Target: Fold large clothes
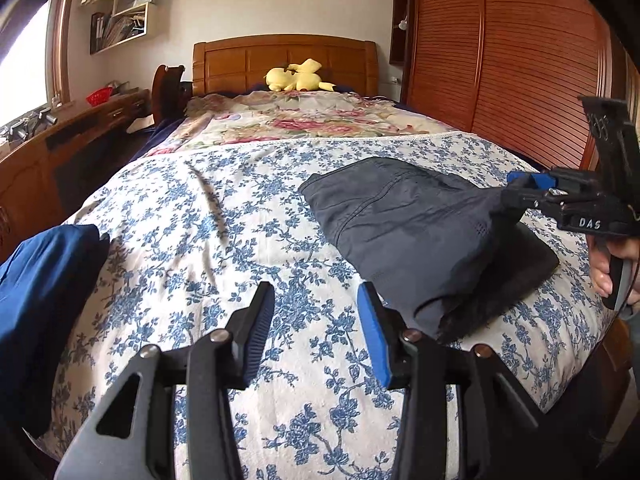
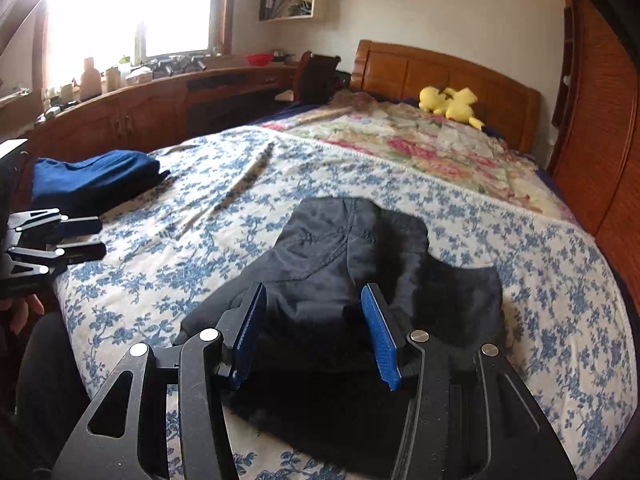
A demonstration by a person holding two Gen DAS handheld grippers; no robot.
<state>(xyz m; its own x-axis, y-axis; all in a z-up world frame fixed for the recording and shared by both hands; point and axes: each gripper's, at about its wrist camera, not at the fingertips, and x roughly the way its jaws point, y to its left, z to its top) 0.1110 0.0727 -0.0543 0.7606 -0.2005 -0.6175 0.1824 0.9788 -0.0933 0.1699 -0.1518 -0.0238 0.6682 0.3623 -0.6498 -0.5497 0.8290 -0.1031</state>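
A dark navy garment (image 1: pixel 404 224) lies folded on the blue-flowered bedspread (image 1: pixel 224 240), on top of a darker black piece (image 1: pixel 516 268). It also shows in the right wrist view (image 2: pixel 332 256). My left gripper (image 1: pixel 316 316) is open and empty, hovering over the bedspread just left of the garment's near corner. My right gripper (image 2: pixel 314 316) is open, its jaws wide apart with the garment's raised near edge between them; in the left wrist view (image 1: pixel 520 188) its tip touches the lifted cloth.
A folded blue garment (image 2: pixel 92 180) lies at the bed's left edge, also in the left wrist view (image 1: pixel 40 300). A floral quilt (image 1: pixel 288 120) and a yellow plush toy (image 1: pixel 298 76) lie near the headboard. A wooden wardrobe (image 1: pixel 500 60) stands right, a wooden counter (image 2: pixel 140 112) left.
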